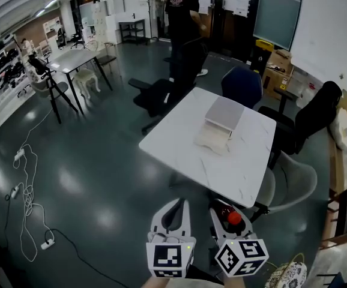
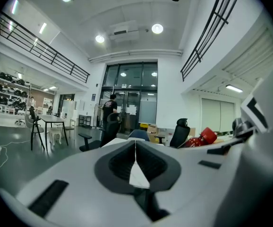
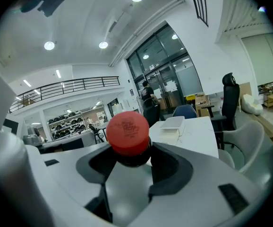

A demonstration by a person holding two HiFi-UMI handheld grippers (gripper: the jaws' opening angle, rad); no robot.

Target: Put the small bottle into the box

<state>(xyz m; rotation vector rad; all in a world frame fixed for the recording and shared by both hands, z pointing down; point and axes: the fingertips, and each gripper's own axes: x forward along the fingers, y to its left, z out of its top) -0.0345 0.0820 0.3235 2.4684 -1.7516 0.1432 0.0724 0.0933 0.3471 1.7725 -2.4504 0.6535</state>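
My right gripper (image 1: 226, 216) is shut on a small dark bottle with a red cap (image 1: 234, 218); in the right gripper view the red cap (image 3: 127, 132) stands up between the jaws of the right gripper (image 3: 132, 162). My left gripper (image 1: 172, 215) is shut with nothing in it, its jaws meeting along a thin seam in the left gripper view (image 2: 135, 155). Both are held low, short of the white table (image 1: 185, 143). A white box (image 1: 212, 138) with its lid (image 1: 224, 114) raised behind it sits mid-table, also seen far off as the box (image 3: 172, 125).
A white chair (image 1: 293, 185) stands at the table's right, a blue chair (image 1: 242, 86) and dark chairs behind. A person in black (image 1: 182, 23) stands beyond the table. Cables (image 1: 26, 197) lie on the dark floor at left. A tripod (image 1: 50, 83) and second table (image 1: 71, 59) stand at far left.
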